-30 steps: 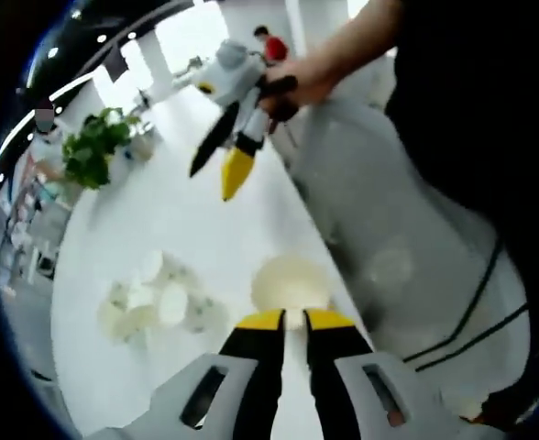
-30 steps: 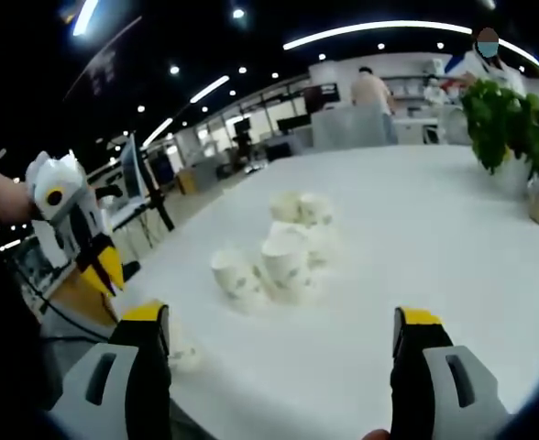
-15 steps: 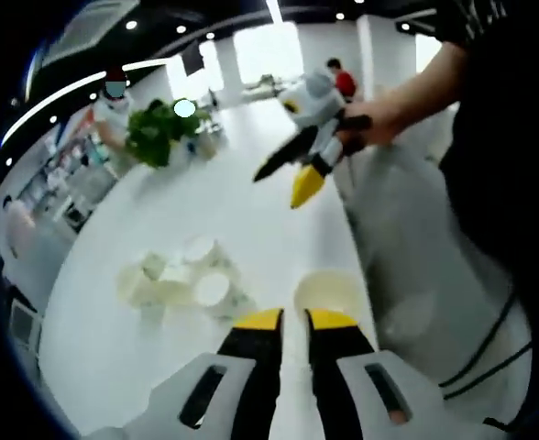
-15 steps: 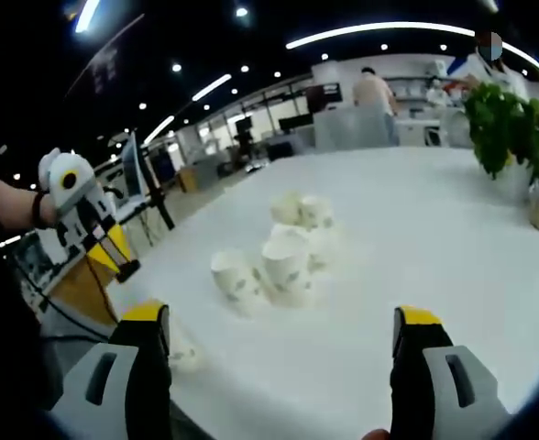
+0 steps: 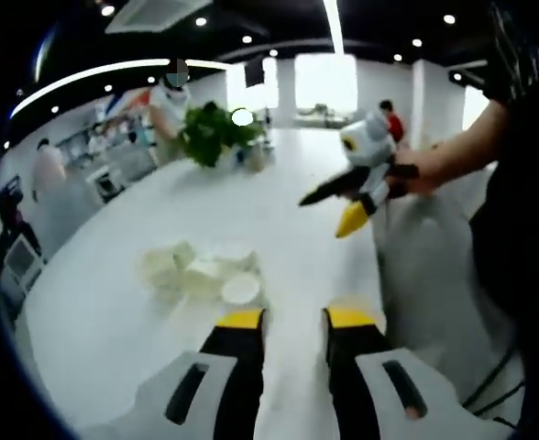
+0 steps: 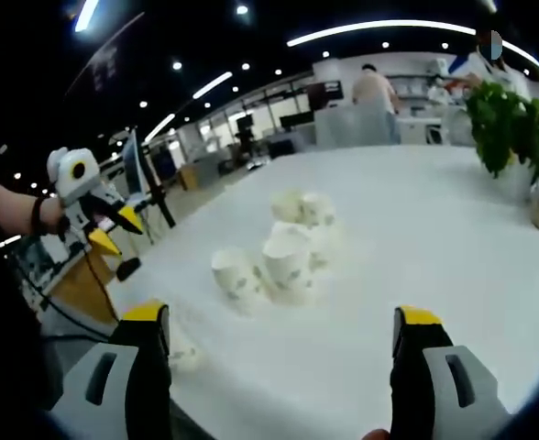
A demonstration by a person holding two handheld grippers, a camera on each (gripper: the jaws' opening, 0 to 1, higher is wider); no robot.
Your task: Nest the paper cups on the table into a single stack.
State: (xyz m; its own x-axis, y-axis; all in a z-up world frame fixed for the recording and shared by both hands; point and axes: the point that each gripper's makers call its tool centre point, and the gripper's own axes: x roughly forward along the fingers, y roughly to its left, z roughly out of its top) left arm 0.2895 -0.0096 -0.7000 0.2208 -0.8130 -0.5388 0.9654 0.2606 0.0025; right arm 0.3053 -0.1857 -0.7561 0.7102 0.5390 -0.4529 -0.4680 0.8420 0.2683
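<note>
The paper cups (image 6: 283, 252) stand in a loose cluster on the white table (image 6: 434, 238), some upright and close together. In the right gripper view they carry a faint green print, but the blur does not let me count them surely. In the left gripper view the same cluster of cups (image 5: 201, 273) is softer; a few round openings face up, and I cannot tell if any cup is already inside another.

The left gripper (image 5: 292, 321) hangs above the near part of the table with its yellow-tipped jaws almost together, only a narrow slot between them, and nothing is held there. Seen from the right gripper view, this left gripper (image 6: 114, 229) floats at the left, off the table edge, gripped by a hand partly cut off by the frame.

The right gripper (image 6: 283, 335) has its jaws spread wide and empty, the cups beyond them. In the left gripper view it (image 5: 343, 209) is in the air at the right, above the table edge.

A potted green plant (image 6: 512, 128) stands at the far right of the table. People in the background are too blurred to describe.
</note>
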